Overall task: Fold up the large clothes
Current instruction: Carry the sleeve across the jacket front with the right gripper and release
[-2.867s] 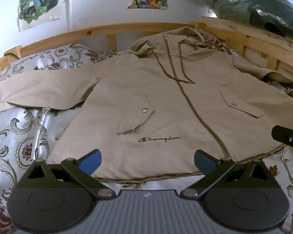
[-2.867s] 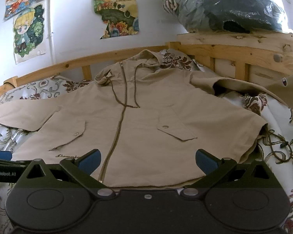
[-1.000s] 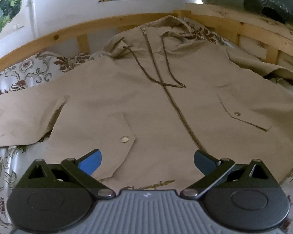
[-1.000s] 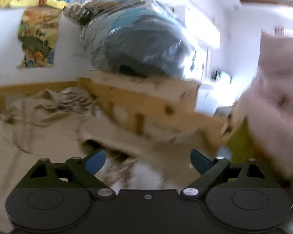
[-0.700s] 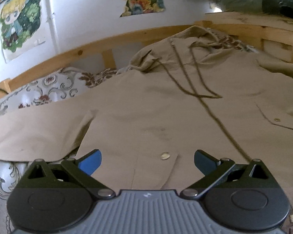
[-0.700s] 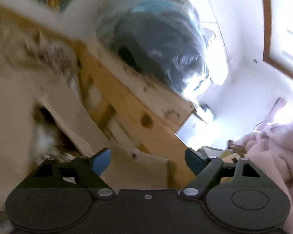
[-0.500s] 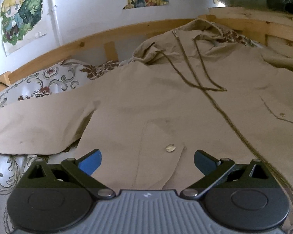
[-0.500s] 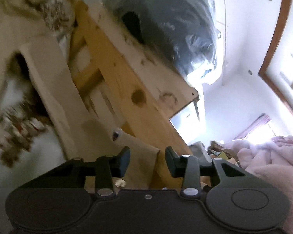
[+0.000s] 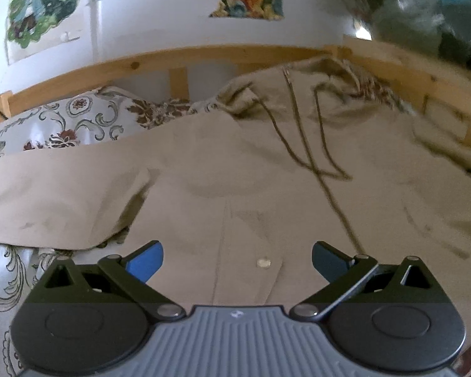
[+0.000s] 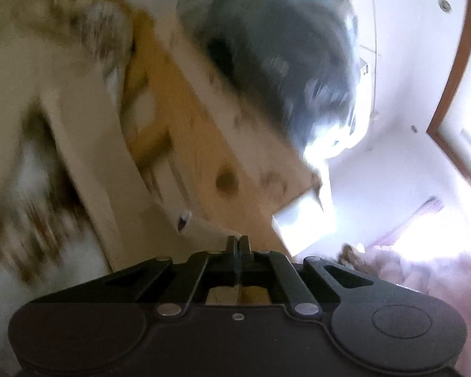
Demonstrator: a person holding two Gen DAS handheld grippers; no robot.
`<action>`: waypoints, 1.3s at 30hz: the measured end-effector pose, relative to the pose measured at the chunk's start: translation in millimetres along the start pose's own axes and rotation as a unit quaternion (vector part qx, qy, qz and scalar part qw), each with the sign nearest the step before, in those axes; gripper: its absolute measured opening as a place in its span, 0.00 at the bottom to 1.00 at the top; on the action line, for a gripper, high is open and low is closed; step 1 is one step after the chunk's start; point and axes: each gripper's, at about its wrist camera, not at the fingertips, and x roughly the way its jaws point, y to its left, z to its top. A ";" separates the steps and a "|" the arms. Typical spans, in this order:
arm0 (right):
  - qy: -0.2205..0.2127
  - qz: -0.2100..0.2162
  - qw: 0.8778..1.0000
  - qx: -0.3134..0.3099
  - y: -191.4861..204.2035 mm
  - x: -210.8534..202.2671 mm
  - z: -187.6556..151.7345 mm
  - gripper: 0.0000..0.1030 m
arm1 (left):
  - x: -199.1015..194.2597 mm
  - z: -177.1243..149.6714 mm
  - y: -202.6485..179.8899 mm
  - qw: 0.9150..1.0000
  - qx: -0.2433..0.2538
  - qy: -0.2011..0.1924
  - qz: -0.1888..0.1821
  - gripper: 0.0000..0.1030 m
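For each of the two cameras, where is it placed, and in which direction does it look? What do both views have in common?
Left wrist: sits on the left gripper, low over the beige jacket, facing the wooden bed rail and wall posters; its open blue-tipped fingers show.
Right wrist: sits on the right gripper, tilted, blurred, facing the bed frame and a plastic-wrapped bundle; its fingers are closed on the jacket's sleeve.
Shared: jacket, bed frame, bundle.

floral bedding (image 9: 62,119), wooden bed rail (image 9: 204,58), wall posters (image 9: 40,9), plastic-wrapped bundle (image 10: 276,50)
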 end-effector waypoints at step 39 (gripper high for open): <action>0.049 0.305 0.951 -0.018 205.9 -16.8 94.9 0.46 | 29.1 -19.8 11.5 0.993 -0.031 0.077 -0.083 0.99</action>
